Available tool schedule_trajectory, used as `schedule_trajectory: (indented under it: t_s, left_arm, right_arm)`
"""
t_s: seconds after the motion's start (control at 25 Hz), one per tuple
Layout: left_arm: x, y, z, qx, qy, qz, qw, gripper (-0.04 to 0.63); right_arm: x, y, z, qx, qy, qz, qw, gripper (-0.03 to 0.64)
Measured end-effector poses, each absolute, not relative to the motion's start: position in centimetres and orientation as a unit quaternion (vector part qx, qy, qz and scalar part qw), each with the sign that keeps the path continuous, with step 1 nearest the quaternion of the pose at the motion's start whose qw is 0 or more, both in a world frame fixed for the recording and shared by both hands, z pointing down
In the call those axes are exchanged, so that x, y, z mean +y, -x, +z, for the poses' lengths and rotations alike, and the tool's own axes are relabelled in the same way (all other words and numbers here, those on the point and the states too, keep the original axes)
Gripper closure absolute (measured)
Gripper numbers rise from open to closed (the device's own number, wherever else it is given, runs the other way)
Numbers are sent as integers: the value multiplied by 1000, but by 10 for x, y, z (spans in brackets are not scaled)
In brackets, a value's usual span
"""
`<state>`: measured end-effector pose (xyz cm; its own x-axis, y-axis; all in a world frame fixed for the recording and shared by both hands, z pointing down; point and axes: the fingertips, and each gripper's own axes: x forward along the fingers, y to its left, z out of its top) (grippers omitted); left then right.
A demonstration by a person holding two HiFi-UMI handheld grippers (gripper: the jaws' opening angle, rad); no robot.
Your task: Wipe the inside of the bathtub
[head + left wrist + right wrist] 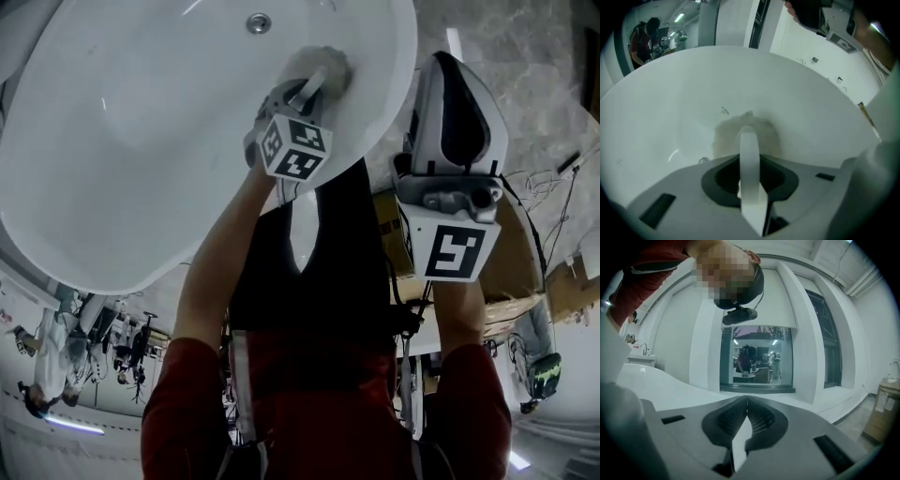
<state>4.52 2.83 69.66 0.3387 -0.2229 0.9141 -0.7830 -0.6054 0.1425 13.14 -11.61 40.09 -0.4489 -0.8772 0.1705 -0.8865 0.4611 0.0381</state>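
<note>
The white bathtub fills the upper left of the head view. Its rim curves down the right side and sweeps back along the lower left. Inside, the basin is bare and smooth, with broad open wall to the left of the tool and below it. The drain sits at the top edge of the frame, up and to the left of the working spot. Outside the rim, at the upper right, lies grey marbled floor, and a cardboard box stands at the right edge.

The left gripper reaches over the rim into the tub near the top centre. In the left gripper view its jaws are clamped on a flat white handle, which runs straight out from between them. At the end of the handle a fluffy pale pad is pressed against the tub's inner wall, just beyond the fingertips. In the head view the pad lies close inside the right-hand rim.

The right gripper hangs outside the tub, just right of the rim and over the floor. In its own view it has its jaws closed tip to tip with nothing between them, and it faces a window and white pillars.
</note>
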Motion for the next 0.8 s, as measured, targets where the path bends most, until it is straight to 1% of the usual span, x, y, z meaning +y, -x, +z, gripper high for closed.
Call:
schedule_trajectory:
  t_s: [0.52, 0.8]
  left_arm:
    - [14, -15, 819, -366, -723, 496, 313, 502]
    - [12, 10, 880, -378, -681, 535, 328, 502]
  right_arm:
    - [-140, -107, 450, -879, -470, 10, 81, 604]
    - [-140, -98, 453, -886, -459, 5, 67, 604]
